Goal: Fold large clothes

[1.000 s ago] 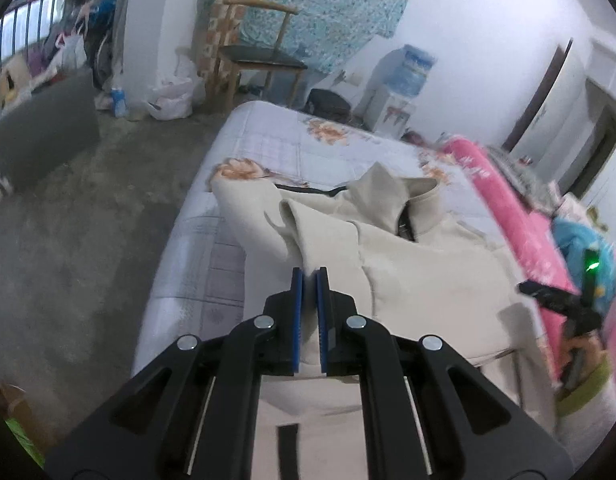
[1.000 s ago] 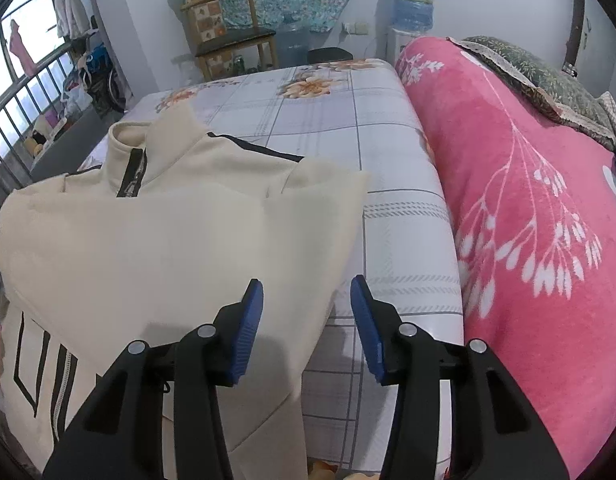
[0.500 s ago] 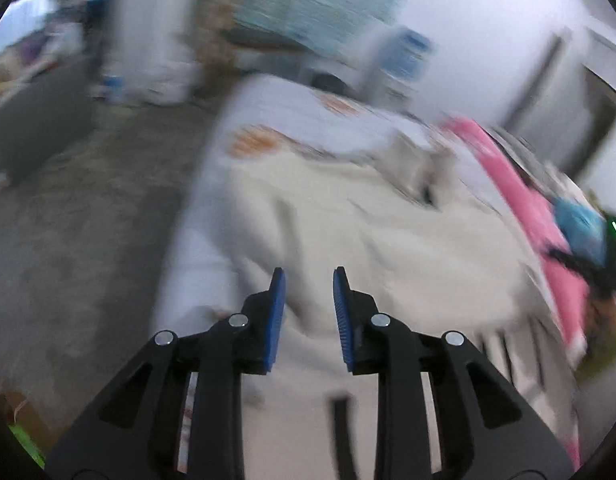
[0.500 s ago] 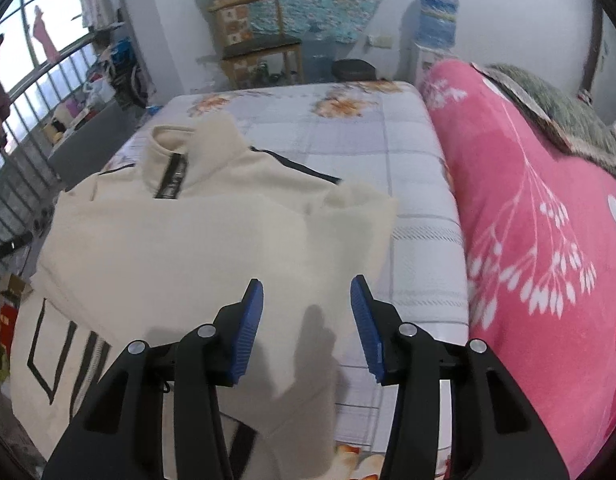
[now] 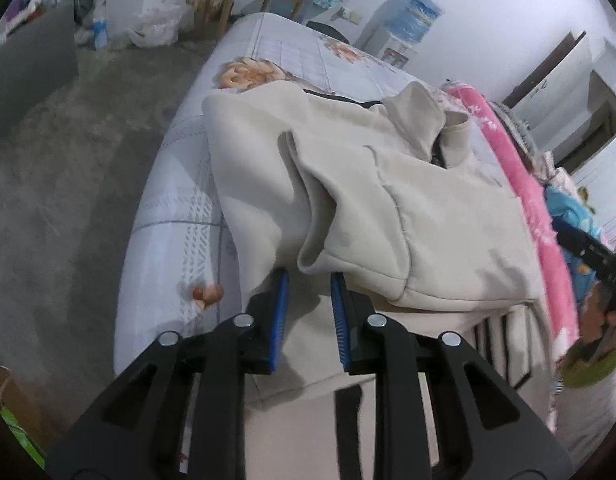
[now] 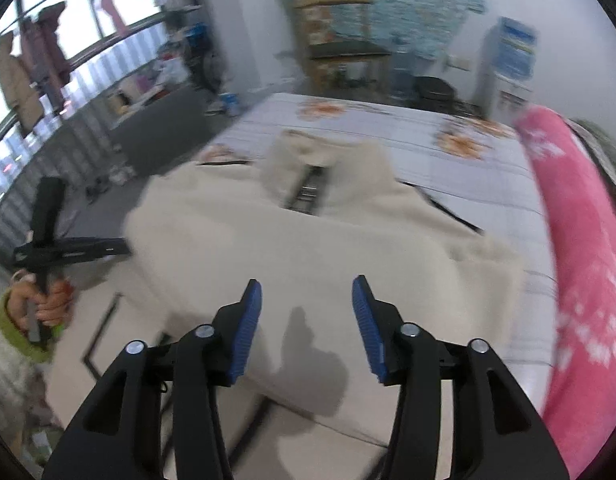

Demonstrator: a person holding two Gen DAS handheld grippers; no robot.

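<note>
On the bed there's a cream jacket lying mostly folded, collar toward the far end, sleeve doubled over on top, next to a pink blanket. Left hand-held gripper sits just off the sleeve's folded edge, jaws slightly apart with nothing pinched. Right hand-held gripper hovers over the jacket's near part, jaws opening, nothing between them. The right view's pretty blurry.
</note>
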